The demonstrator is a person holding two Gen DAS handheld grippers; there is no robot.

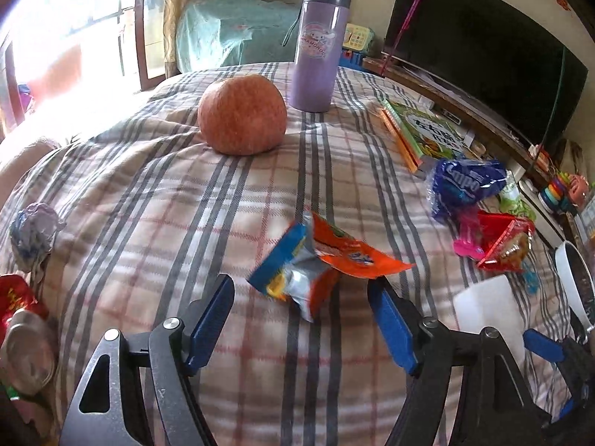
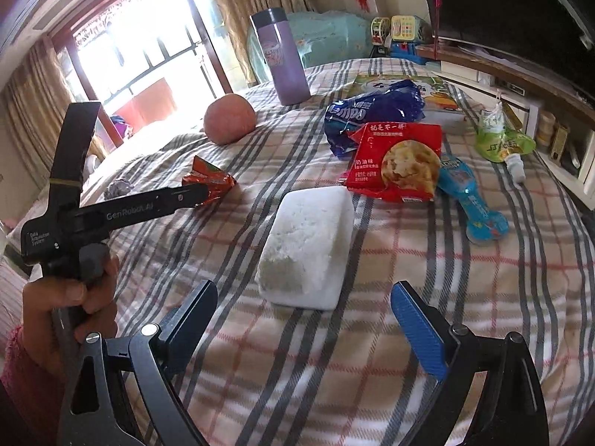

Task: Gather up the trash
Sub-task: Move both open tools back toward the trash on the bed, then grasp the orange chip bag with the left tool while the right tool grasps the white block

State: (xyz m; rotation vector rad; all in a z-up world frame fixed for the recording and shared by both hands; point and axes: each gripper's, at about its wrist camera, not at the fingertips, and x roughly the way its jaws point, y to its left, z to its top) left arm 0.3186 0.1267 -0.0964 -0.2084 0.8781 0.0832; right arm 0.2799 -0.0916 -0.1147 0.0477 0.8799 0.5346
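The work surface is a bed [image 1: 156, 223] covered with a plaid blanket, soft and uneven, so any descent should stop at first contact rather than press into the fabric. Non-trash items stand at the far side and should be left alone: a purple tumbler [image 1: 319, 48], an apple [image 1: 241, 115] and a picture book [image 1: 420, 130]. Trash is scattered across the near and right areas: a white foam block [image 2: 308, 249], a blue bag [image 2: 372, 115], a red cookie packet [image 2: 398, 160] overlapping the blue bag, a blue tube-shaped wrapper [image 2: 472, 204], a green pouch [image 2: 502, 137] and a crumpled foil ball [image 1: 33, 230] at the left. The left claw [image 1: 301, 304] is spread wide and aimed at the orange snack wrapper [image 1: 323, 260], which lies crumpled just ahead of and between its tips, not yet gripped. To take it well, advance until the raised, folded middle of the wrapper sits between both fingers, keep the tips just above the blanket to avoid pinching cloth, then close slowly; the foil is light and may slide or spring away if struck by one finger first. The right claw [image 2: 323, 312] is also spread, empty, with the foam block directly ahead; approach it across its narrow width, since its long side appears too broad for the opening.
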